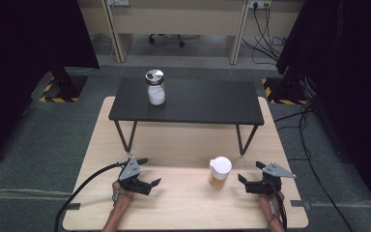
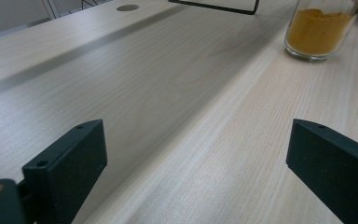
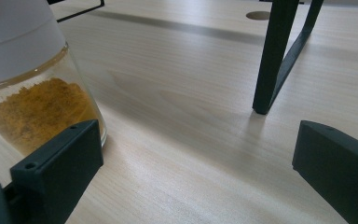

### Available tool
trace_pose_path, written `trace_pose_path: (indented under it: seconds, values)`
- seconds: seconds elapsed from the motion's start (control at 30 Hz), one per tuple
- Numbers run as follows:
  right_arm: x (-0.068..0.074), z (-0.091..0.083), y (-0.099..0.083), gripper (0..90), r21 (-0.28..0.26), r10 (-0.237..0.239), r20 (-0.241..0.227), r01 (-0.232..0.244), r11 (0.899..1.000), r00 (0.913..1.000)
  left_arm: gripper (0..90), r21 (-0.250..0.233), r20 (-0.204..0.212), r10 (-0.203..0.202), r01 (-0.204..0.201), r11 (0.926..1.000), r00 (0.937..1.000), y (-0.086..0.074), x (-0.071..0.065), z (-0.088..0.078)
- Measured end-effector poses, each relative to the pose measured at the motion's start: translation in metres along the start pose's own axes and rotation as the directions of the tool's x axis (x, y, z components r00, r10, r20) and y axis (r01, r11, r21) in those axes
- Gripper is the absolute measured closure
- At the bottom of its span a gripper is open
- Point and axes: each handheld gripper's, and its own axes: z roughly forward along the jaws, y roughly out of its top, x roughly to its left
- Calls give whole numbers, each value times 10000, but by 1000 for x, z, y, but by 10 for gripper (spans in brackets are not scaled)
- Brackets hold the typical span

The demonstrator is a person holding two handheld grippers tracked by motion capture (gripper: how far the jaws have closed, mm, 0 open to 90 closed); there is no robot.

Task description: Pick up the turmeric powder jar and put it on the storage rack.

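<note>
Grey carpet (image 1: 38, 140) covers the floor around a pale wooden table (image 1: 183, 140). Behind it stand light wood desk panels (image 1: 174, 19), with chair castors (image 1: 166, 39) showing underneath. Black curtains (image 1: 24, 48) hang on both sides, their stands on yellow-and-black hazard tape (image 1: 58, 99). Cables (image 1: 265, 46) trail from a wall socket (image 1: 260, 4) at right.

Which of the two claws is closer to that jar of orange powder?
Right gripper: just right of the jar, nearly beside it. Left gripper sits farther off to the jar's left.
</note>
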Motion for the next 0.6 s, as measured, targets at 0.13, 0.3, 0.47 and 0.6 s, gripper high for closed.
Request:
trace_pose_path:
  seconds: [0.13,0.3,0.47,0.6]
  values:
    - [-1,-2,-1,8,-146,-73,-174,70,9999,9998,42,-2,18,2,-2,10000,10000,0,0,0]
    - [5,-7,5,4,-227,-349,-585,336,9992,9977,42,-3,8,11,-11,10000,10000,0,0,0]
    - [10,-13,13,6,-249,-433,-926,412,9988,9948,42,0,14,3,-3,10000,10000,0,0,0]
    - [13,-16,23,7,49,-393,-1304,403,9992,9907,42,5,2,1,-1,10000,10000,0,0,0]
